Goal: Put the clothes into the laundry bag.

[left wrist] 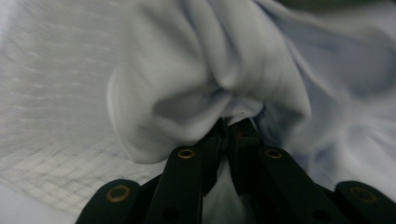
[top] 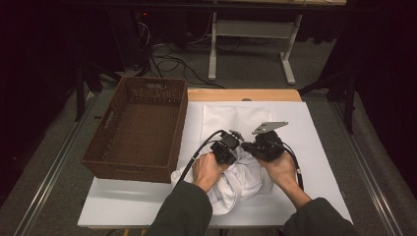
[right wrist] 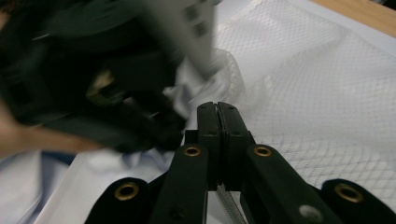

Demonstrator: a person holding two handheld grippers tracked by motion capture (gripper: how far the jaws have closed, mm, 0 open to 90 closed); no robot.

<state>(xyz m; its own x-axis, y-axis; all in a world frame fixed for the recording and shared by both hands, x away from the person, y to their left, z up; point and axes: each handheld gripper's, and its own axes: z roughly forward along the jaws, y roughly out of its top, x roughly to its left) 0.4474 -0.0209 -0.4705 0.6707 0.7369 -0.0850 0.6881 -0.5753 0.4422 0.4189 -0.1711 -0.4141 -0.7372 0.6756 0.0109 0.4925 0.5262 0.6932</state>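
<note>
Wicker basket (top: 137,129) left of cloth (top: 241,179), mesh bag (top: 231,119) behind, tongs clamped.

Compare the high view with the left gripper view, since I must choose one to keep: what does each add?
High view: a brown basket left of the white table, both hands, and both grippers, left and right, meeting over a bunched white cloth. Left gripper view: the left gripper closed, pinching a fold of that cloth. Both show the cloth and the left gripper.
</note>
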